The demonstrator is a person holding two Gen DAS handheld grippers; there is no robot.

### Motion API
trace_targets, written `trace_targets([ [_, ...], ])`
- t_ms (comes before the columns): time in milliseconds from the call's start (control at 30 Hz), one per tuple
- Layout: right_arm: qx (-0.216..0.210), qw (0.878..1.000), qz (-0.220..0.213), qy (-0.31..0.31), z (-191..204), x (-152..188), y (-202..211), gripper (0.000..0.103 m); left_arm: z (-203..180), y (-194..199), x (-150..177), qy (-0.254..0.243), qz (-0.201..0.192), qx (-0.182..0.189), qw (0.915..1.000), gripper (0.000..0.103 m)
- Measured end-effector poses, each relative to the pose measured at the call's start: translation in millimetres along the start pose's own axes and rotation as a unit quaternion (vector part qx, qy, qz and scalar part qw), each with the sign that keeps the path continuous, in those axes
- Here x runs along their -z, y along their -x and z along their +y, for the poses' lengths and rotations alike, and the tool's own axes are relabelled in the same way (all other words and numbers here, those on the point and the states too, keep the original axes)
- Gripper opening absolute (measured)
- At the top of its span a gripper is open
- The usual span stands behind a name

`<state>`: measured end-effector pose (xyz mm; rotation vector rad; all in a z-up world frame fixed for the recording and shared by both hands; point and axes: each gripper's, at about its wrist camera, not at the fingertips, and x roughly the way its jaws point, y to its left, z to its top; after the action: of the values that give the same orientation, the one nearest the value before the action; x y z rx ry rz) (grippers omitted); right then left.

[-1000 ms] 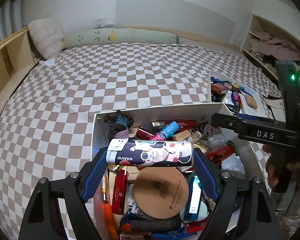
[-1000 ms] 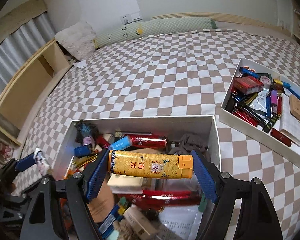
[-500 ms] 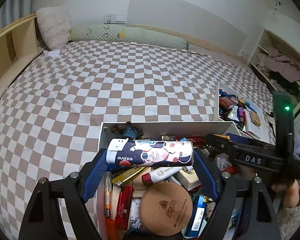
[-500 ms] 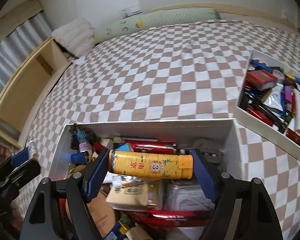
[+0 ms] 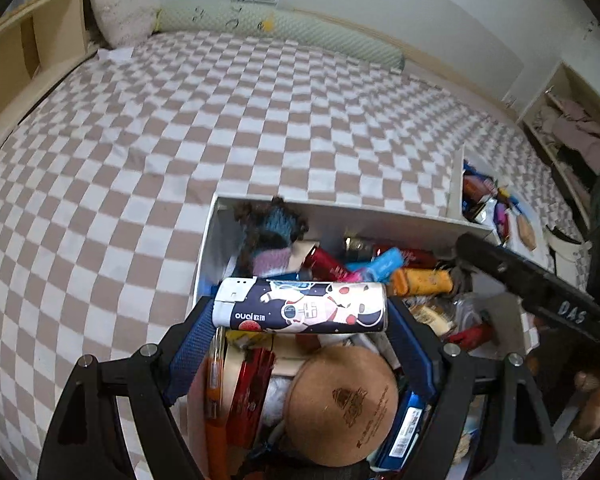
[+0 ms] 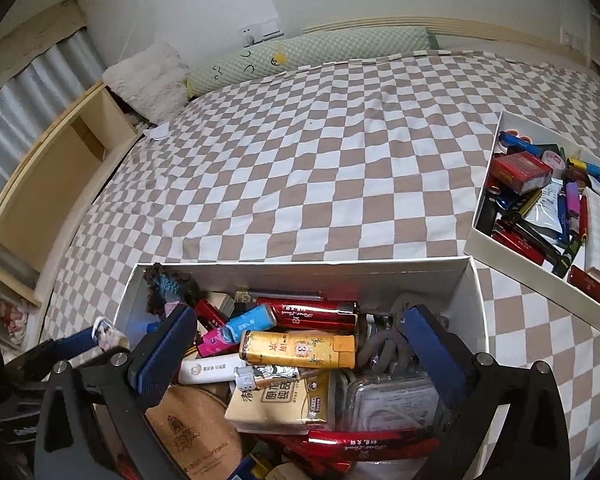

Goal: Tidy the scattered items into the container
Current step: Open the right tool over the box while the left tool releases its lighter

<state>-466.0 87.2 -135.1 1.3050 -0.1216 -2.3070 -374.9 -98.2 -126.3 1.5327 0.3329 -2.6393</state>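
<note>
A white box (image 5: 364,216) on the checked bed is full of lighters, packets and a round cork coaster (image 5: 342,400). My left gripper (image 5: 302,314) is shut on a dark blue astronaut-print lighter (image 5: 302,306), held crosswise above the box. My right gripper (image 6: 298,346) is open over the same box (image 6: 300,268). A yellow lighter (image 6: 298,350) lies loose on the pile between its spread pads (image 6: 162,356). The right gripper's body also shows at the right of the left wrist view (image 5: 540,292).
A second white box (image 6: 500,240) with pens, lighters and a red packet stands to the right on the bed. The checked bedspread (image 6: 300,152) stretches beyond. A wooden shelf unit (image 6: 40,168) runs along the left; pillows lie at the head.
My right gripper has opened and the yellow lighter has dropped onto the pile in the box. My left gripper still holds the astronaut lighter and has shifted a little.
</note>
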Motion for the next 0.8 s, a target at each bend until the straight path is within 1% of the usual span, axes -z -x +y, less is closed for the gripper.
trace_targets([
  [67,-0.001,1.0,0.002,0.0,1,0,0,0.103,1,-1,2,0.004,0.003,-0.005,1.0,0.084],
  [100,-0.002,1.0,0.002,0.0,1,1,1,0.103,1,0,2,0.007,0.002,-0.005,1.0,0.087],
  [133,-0.002,1.0,0.002,0.001,1,1,2,0.103,2,1,2,0.008,-0.001,-0.005,1.0,0.097],
  [167,-0.002,1.0,0.001,0.001,2,1,3,0.103,2,3,2,0.01,-0.005,-0.005,0.9999,0.101],
  [300,-0.003,1.0,-0.002,0.006,5,1,7,0.103,4,12,0,0.015,-0.017,-0.006,0.9997,0.101],
  [500,0.001,1.0,-0.002,0.016,11,4,15,0.103,7,20,4,0.011,-0.02,-0.022,0.9995,0.101],
  [633,0.007,1.0,-0.008,0.021,14,6,27,0.103,8,26,7,0.016,-0.018,-0.026,0.9994,0.101],
  [800,0.013,0.999,-0.019,0.029,21,8,44,0.103,9,40,10,0.025,-0.025,-0.034,0.9988,0.101],
])
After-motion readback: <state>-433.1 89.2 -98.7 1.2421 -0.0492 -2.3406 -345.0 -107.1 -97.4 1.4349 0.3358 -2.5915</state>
